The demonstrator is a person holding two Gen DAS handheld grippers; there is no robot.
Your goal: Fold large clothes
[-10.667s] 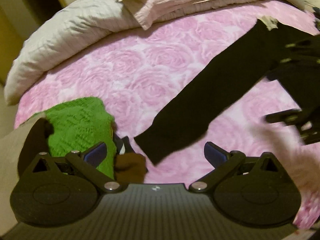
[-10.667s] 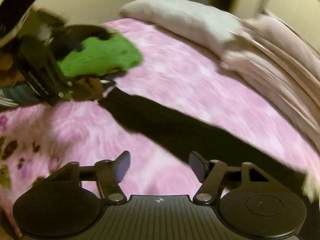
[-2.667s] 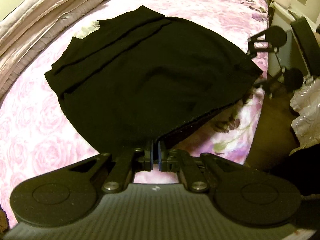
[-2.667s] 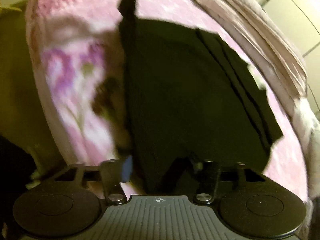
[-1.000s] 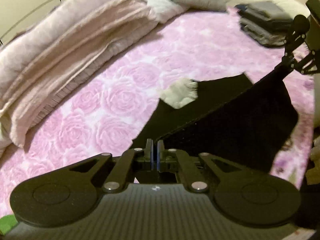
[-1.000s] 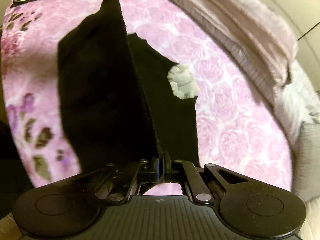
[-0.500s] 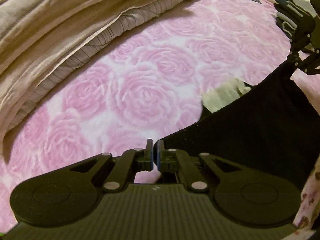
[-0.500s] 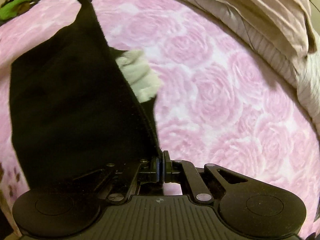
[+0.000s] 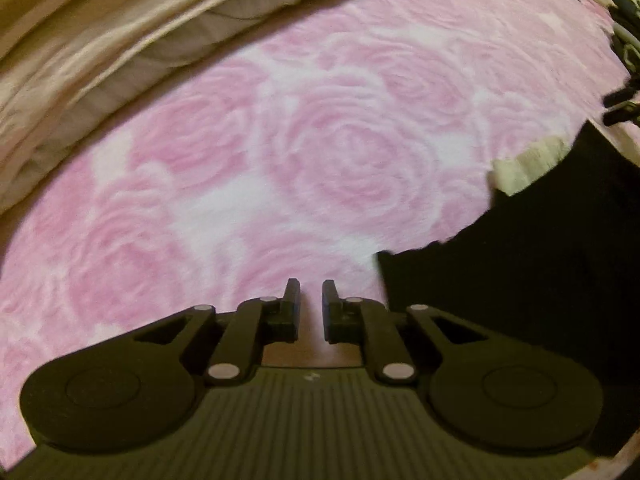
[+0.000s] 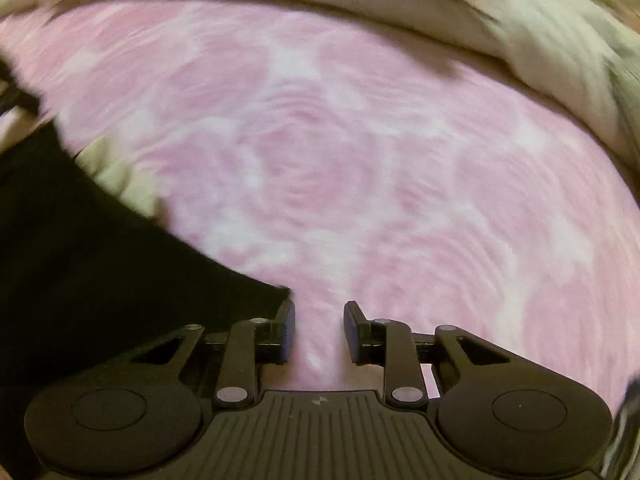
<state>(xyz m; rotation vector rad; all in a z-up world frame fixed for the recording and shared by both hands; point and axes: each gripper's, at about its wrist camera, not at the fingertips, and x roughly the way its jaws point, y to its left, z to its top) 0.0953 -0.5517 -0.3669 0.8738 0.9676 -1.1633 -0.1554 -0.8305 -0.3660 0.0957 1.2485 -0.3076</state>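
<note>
The black garment (image 9: 540, 264) lies folded on the pink rose-print bedspread (image 9: 320, 152), filling the right side of the left wrist view, with a pale cuff or label (image 9: 524, 164) sticking out at its far edge. My left gripper (image 9: 311, 294) is open just left of the garment's near corner, nothing between its fingers. In the right wrist view the same garment (image 10: 100, 264) fills the left side, with the pale patch (image 10: 116, 176) at its edge. My right gripper (image 10: 319, 314) is open, its left finger beside the garment's corner. The right gripper's body (image 9: 624, 60) shows at the far right.
A folded beige quilt (image 9: 120, 24) runs along the far side of the bedspread, seen again in the right wrist view as the quilt (image 10: 520, 20). Bare pink bedspread (image 10: 400, 160) stretches ahead of both grippers. Both views are motion-blurred.
Both grippers, shut on the garment's edge half a second ago, have opened and let it go. The edge now lies flat on the bed, the garment folded over itself.
</note>
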